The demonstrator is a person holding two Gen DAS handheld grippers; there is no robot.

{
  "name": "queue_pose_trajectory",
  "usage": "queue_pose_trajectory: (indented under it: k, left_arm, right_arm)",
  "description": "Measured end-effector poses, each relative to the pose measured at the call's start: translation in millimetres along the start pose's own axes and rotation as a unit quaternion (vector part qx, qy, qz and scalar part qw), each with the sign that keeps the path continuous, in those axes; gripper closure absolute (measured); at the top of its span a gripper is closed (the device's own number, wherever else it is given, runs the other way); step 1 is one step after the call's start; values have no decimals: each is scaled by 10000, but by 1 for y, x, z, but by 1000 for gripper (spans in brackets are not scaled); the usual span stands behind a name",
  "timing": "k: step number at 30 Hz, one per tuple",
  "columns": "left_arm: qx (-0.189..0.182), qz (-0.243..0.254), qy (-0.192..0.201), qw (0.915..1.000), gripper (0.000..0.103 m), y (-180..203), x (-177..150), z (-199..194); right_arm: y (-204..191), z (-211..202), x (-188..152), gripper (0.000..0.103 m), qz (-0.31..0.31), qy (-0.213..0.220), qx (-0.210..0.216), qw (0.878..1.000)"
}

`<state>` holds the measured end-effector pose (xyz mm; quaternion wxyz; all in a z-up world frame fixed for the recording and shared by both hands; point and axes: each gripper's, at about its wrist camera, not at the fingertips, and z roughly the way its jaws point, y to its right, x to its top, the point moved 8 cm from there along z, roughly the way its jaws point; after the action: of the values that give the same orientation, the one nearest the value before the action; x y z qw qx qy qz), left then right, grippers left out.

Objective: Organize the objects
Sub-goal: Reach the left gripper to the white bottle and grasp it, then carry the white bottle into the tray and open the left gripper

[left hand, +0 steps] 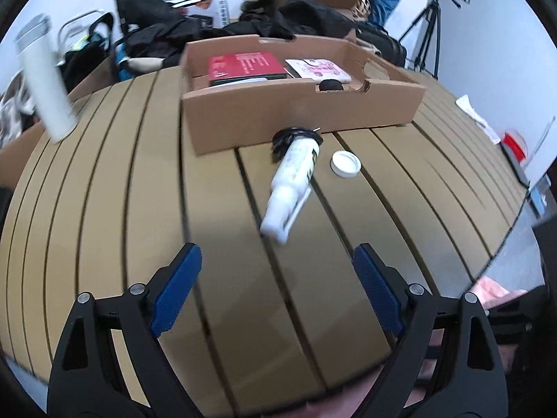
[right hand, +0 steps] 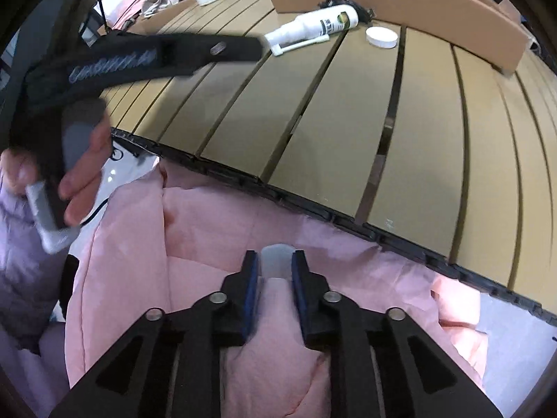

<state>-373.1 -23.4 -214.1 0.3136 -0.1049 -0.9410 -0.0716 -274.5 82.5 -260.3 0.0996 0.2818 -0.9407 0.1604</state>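
A white bottle (left hand: pixel 291 180) lies on its side on the slatted table (left hand: pixel 104 181), its base toward the cardboard box (left hand: pixel 299 115) and its narrow neck toward you. It looks like light, smooth plastic that may roll or slip, so take it across the wide labelled body, not the thin neck. Its label carries dark print too blurred to read. A white cap (left hand: pixel 345 163) sits just beside it, apart from it, and a black coiled item (left hand: pixel 296 136) touches its base.

Your left gripper (left hand: pixel 277 284) hovers near the bottle, jaws wide and empty. Your right gripper (right hand: pixel 275 291) is off the table edge over pink fabric (right hand: pixel 195 230), jaws narrow around a small pale grey piece (right hand: pixel 276 261).

Inside the box lies a red booklet (left hand: pixel 245 64); its white writing is illegible.
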Motion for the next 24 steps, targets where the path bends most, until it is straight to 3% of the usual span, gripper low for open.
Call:
queue_pose_trajectory:
  k: [3,6,7,9,10,12,15,17,24]
  left_arm:
    - [-59,241,-85,9997,16,4,14,22]
    - [14,306,-247,9992,20,4,22,41]
    - [-82,299,-297,9991,33,5,24,48]
    - [1,299,-184,9994,46,4,30,53]
    - [54,315,-126,9994,57,4,33,55]
    - [128,281,-99,9995,69,2,36,55]
    - [-14,167,-118,9998,77,2,33,50]
    - [-149,33,-131,9998,77,3,22,38]
    - [-80,-273,-90,9996,78,4,-27,-10]
  right_arm:
    - [-3,11,4,65,-126,-305,-90,9994]
    - [-2,16,7,64,-186,-523,-23,9985]
    - [-1,17,8,64,-163,-561,53,9983]
    - [0,19,10,67,-226,-587,168,9979]
    - [2,19,10,76,-273,-610,114,9977]
    - [2,18,10,77,-346,-596,91,9976]
    - [3,12,11,77,-308,-457,51,9985]
    - [3,6,12,77,-249,-320,19,9992]
    - [-1,-18,12,77,-227,27,-159,9996]
